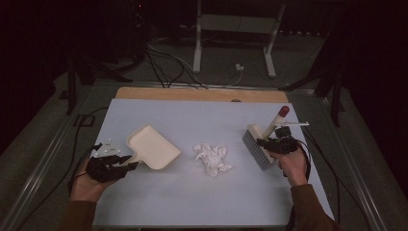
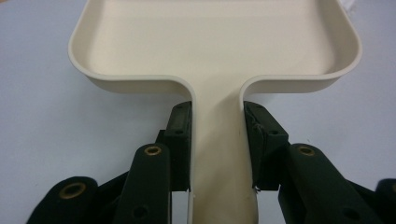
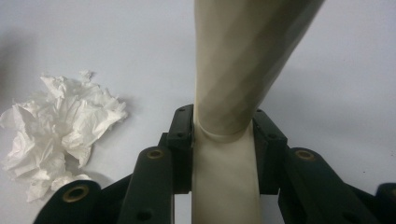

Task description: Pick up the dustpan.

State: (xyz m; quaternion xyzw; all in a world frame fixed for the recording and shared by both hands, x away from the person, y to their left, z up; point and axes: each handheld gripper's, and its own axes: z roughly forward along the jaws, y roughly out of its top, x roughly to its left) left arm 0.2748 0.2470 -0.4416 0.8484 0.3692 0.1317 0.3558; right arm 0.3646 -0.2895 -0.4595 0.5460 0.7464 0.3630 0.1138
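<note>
I've got both tools in hand, so I'd call this the start of the sweep: pick-up looks done, brushing not begun. Landmark for everything below = the crumpled tissue (image 1: 211,159), lying loose on the pale table (image 1: 159,202) roughly mid-way btw my two hands.

L gripper (image 1: 126,162) is clamped on the handle of the cream dustpan (image 1: 153,147); in the left gripper view the pads (image 2: 181,140) press both sides of the flat handle just behind the tray. The pan sits to the left of the tissue, near but not touching, its open edge turned toward the tissue.

R gripper (image 1: 275,143) is closed on the brush (image 1: 262,142), gripping the cream handle w/ the jaws on either side of it, as the right gripper view shows. The brush is to the right of the tissue, apart from it, grey bristles (image 1: 255,150) pointing down at the table, red-capped handle end tilted up and away. Can't tell if the bristle tips touch the surface.

Next move, as I judge it: bring the brush in from the right until the bristles are just behind the tissue, low enough to catch it, then drag left toward the pan. Pan lip needs to lie flat on the table, else the paper slides under it. Tissue is light and springy, so a slow, short stroke; a fast flick could send it over the rim or past the pan. L hand should hold the pan steady while the brush pushes in
</note>
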